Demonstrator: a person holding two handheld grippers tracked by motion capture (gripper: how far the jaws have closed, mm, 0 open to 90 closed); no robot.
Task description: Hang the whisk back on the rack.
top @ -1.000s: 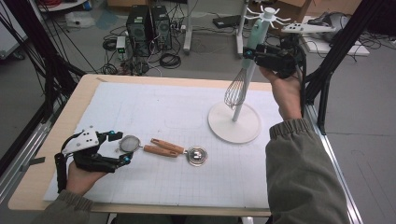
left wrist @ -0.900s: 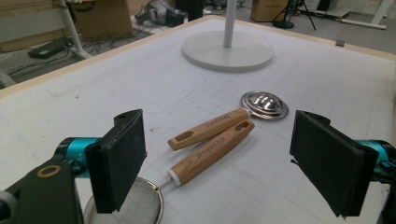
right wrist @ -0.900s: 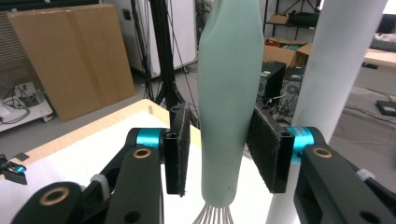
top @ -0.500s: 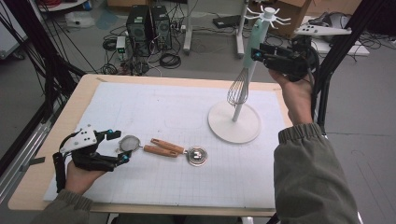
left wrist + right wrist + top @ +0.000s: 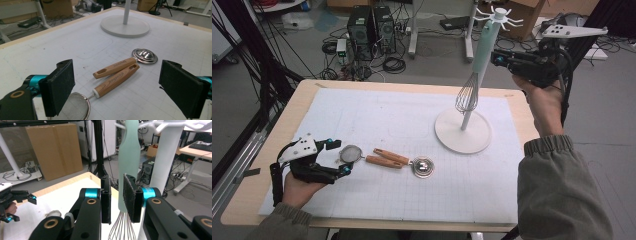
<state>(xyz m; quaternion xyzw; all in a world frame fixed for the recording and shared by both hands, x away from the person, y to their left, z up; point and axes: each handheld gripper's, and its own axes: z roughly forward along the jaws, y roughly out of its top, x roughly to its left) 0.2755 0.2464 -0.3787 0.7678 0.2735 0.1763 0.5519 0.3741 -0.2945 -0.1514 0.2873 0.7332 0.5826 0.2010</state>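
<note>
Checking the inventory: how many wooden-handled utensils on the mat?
2. The strainer lies by the left tool; the steel scoop lies just right of it, their handles side by side. None looks hidden.

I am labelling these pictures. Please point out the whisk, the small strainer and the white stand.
whisk [image 5: 468, 95], high view, on its wire head.
small strainer [image 5: 350, 154], high view, on its mesh bowl.
white stand [image 5: 462, 134], high view, on its round base.
</note>
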